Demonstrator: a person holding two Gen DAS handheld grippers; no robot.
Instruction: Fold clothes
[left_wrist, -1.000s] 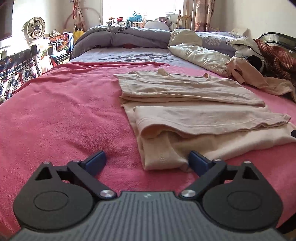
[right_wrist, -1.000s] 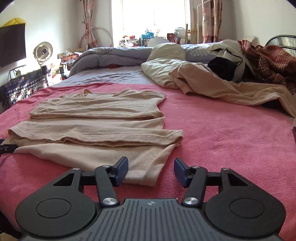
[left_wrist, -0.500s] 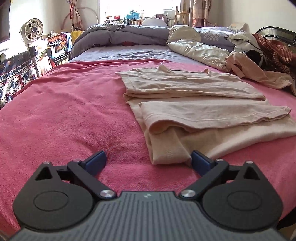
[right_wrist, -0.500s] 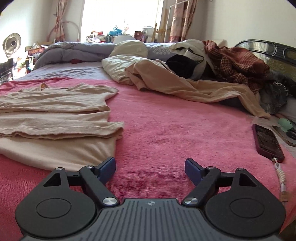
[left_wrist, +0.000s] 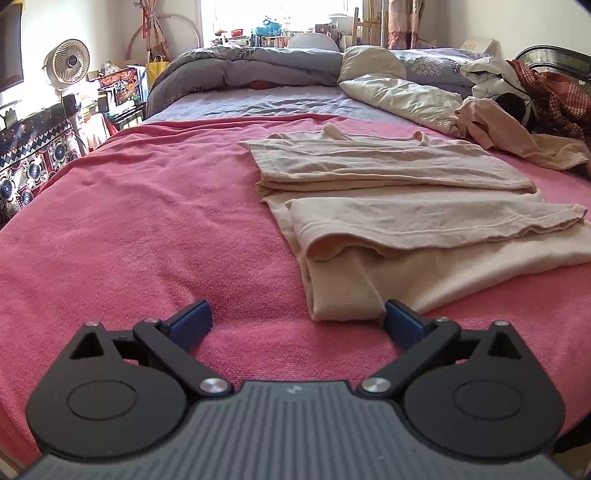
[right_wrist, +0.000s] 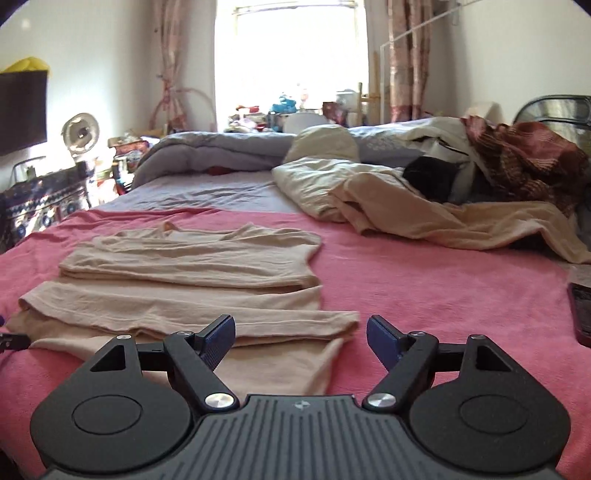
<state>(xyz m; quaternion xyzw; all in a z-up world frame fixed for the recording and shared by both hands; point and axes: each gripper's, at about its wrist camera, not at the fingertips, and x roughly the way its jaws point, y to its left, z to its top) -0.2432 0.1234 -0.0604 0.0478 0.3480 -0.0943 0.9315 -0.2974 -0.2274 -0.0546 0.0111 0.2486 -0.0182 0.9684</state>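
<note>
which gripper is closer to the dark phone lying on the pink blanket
Right. The phone lies just off the right gripper on its right side, apart from its open jaws. The left gripper sits at the beige garment's opposite corner; the phone is out of its view.

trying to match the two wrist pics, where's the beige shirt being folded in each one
Left wrist: the beige shirt fills centre-right, its near corner between the open left tool's fingers.
Right wrist: the beige shirt lies left of centre, its near corner ahead of the open right tool.
Shared landmark: the white fan, far left in both.
</note>
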